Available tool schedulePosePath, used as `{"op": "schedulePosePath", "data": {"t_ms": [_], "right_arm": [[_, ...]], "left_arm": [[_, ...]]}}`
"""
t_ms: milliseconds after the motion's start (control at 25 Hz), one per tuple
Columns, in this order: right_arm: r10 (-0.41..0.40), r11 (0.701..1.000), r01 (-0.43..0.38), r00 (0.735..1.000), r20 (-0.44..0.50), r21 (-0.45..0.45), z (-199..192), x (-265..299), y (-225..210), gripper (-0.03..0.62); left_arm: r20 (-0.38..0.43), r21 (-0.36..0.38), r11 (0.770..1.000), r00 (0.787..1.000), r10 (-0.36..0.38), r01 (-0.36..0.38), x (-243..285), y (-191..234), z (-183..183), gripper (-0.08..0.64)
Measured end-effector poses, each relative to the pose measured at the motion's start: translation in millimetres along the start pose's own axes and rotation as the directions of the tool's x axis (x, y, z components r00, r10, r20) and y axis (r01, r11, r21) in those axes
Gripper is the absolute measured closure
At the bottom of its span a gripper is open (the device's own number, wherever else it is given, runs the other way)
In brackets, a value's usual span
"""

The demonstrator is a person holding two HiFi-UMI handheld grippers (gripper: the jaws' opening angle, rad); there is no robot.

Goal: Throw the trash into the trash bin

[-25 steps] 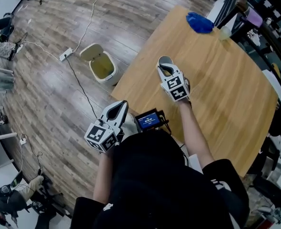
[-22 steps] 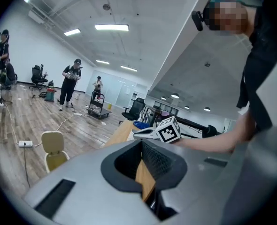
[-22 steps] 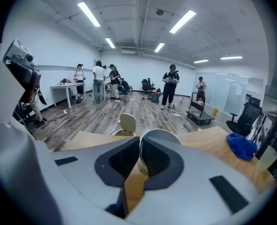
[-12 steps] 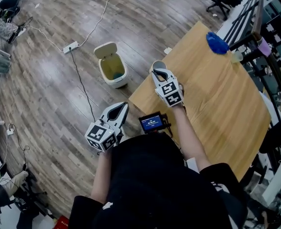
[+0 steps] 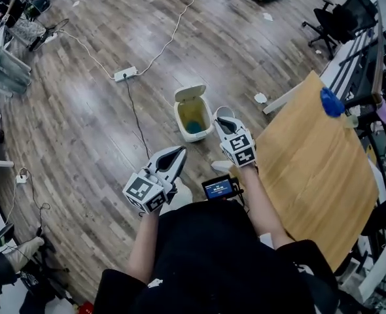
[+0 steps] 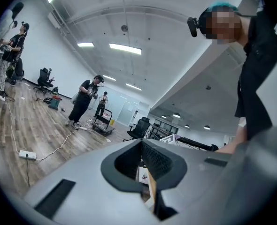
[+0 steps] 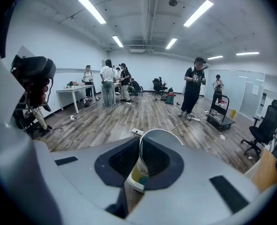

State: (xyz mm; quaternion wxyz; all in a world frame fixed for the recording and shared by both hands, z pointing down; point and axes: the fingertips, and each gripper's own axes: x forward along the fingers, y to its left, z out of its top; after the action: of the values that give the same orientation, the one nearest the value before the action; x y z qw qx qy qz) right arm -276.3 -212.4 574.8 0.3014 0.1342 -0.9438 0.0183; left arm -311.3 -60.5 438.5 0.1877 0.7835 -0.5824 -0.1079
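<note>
My right gripper [image 5: 226, 118] is shut on the wall of a white paper cup [image 5: 224, 112], held just right of the small white trash bin [image 5: 194, 119] on the floor. The bin's flip lid [image 5: 190, 94] stands open, and something bluish lies inside. In the right gripper view, the cup [image 7: 153, 139] sticks up between the jaws of that gripper [image 7: 139, 159]. My left gripper [image 5: 178, 152] hangs lower left of the bin, over the floor. Its jaws meet with nothing between them, as the left gripper view [image 6: 142, 150] shows.
The wooden table [image 5: 311, 169] is at the right with a blue object [image 5: 331, 102] on its far corner. A crumpled paper [image 5: 260, 98], a power strip [image 5: 125, 74] and cables lie on the floor. Office chairs [image 5: 342, 17] stand far right; people [image 7: 193, 86] stand across the room.
Both grippers have travelled from the table toward the bin. The right gripper, still holding the cup, was over the tabletop and is now over the floor beside the bin.
</note>
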Motion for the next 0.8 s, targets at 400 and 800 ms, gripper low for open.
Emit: {"op": "schedulePosePath", "data": {"t_ms": [400,800], "right_arm": [[0.045,0.995,-0.047,0.999,0.022,0.089,-8,101,2,0.575],[0.085,0.978,-0.056,0.986,-0.141,0.201,-137,251,-32,0.575]], "left_arm": [[-0.195,-0.07,0.996,0.98,0.035,-0.05,-7,71,-70,0.554],[-0.344,-0.168,0.981,0.938,0.037,-0.1,44,145,-182,0.554]]}}
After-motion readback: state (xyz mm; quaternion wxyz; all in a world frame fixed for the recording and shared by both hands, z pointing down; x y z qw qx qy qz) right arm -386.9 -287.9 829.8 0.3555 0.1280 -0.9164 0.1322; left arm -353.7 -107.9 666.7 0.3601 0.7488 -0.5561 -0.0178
